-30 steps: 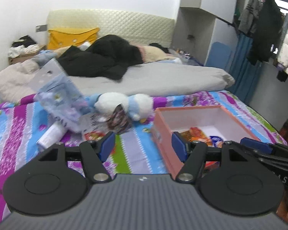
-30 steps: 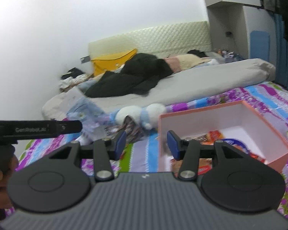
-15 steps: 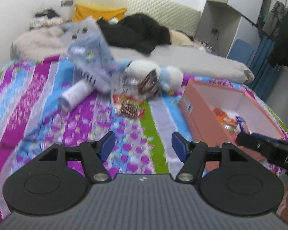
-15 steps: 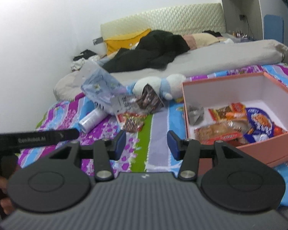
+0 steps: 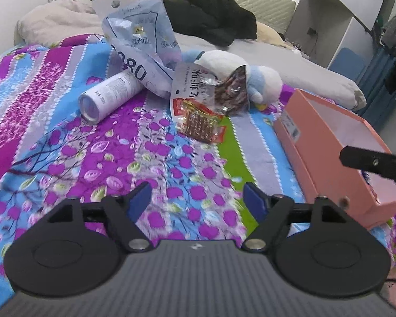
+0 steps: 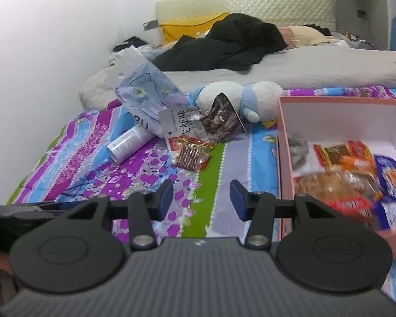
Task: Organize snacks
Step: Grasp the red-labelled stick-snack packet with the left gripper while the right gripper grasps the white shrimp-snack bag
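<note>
A heap of snack packets lies on the flowered bedspread: a small red-and-gold packet (image 5: 202,125) (image 6: 191,154), a white packet with black characters (image 5: 191,85) (image 6: 180,125), a dark brown packet (image 5: 232,92) (image 6: 220,121) and a big pale-blue bag (image 5: 140,37) (image 6: 145,92). The pink box (image 5: 327,158) (image 6: 283,142) on the right holds several packets. My left gripper (image 5: 199,202) hovers over the bedspread short of the heap, jaws opening, nothing between them. My right gripper (image 6: 202,198) is open and empty, beside the box's left wall.
A white cylinder can (image 5: 109,95) (image 6: 130,144) lies left of the heap. A white-and-blue plush toy (image 5: 240,71) (image 6: 246,100) sits behind it. Black clothing (image 6: 224,45), a grey duvet and a yellow pillow fill the far bed. The other gripper's black bar (image 5: 372,159) crosses the box.
Both grippers have dropped and tilted down toward the bedspread, so the heap and box look closer. The left jaws stand wider than before. The right jaws keep the same gap.
</note>
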Available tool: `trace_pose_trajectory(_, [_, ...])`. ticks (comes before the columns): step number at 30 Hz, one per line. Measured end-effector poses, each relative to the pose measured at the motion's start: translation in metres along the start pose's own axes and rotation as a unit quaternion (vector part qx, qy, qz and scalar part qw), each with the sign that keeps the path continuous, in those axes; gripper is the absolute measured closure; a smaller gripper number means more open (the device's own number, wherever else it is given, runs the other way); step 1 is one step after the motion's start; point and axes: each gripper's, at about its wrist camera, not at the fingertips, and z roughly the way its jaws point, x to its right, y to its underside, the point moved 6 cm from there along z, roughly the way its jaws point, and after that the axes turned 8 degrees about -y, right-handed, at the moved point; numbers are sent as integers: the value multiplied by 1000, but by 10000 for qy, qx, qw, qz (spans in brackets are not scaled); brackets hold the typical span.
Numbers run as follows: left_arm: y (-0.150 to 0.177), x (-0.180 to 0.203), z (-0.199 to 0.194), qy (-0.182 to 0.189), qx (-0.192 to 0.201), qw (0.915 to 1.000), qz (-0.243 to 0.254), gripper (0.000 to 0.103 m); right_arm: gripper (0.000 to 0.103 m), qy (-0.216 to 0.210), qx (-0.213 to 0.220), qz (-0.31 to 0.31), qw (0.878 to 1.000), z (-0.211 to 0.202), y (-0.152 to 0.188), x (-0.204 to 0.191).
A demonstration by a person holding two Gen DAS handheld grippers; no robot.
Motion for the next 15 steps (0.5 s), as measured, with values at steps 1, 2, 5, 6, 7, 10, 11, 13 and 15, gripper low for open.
trace_pose_trajectory(1, [-4, 0, 9, -4, -6, 10000, -9, 17, 53, 3, -67, -81, 9999, 8, -6, 3])
trace_pose_trajectory(2, [-8, -1, 18, 20, -4, 10000, -12, 16, 53, -15, -99, -157, 9998, 15, -11, 5])
trace_pose_trajectory(5, [-20, 1, 48, 91, -30, 10000, 18, 11, 52, -112, -243, -420, 9988, 40, -28, 11])
trace_pose_trajectory(6, [-23, 2, 58, 87, -35, 9999, 38, 9, 42, -148, -289, -502, 9982, 49, -33, 13])
trace_pose_trajectory(7, [-27, 3, 68, 61, -50, 9999, 69, 7, 23, -181, -308, -580, 9977, 56, -37, 15])
trace_pose_trajectory(10, [-37, 8, 97, 76, -84, 9997, 202, 6, 14, -251, -371, -764, 9961, 83, -51, 22])
trace_pose_trajectory(11, [-40, 11, 107, 126, -85, 9996, 235, 6, 14, -270, -463, -771, 9956, 93, -55, 25])
trace_pose_trajectory(13, [-46, 15, 124, 205, -107, 9994, 273, 6, 14, -385, -533, -810, 9945, 112, -65, 30])
trace_pose_trajectory(15, [-51, 19, 140, 291, -127, 9989, 343, 6, 14, -415, -598, -876, 9935, 134, -74, 37])
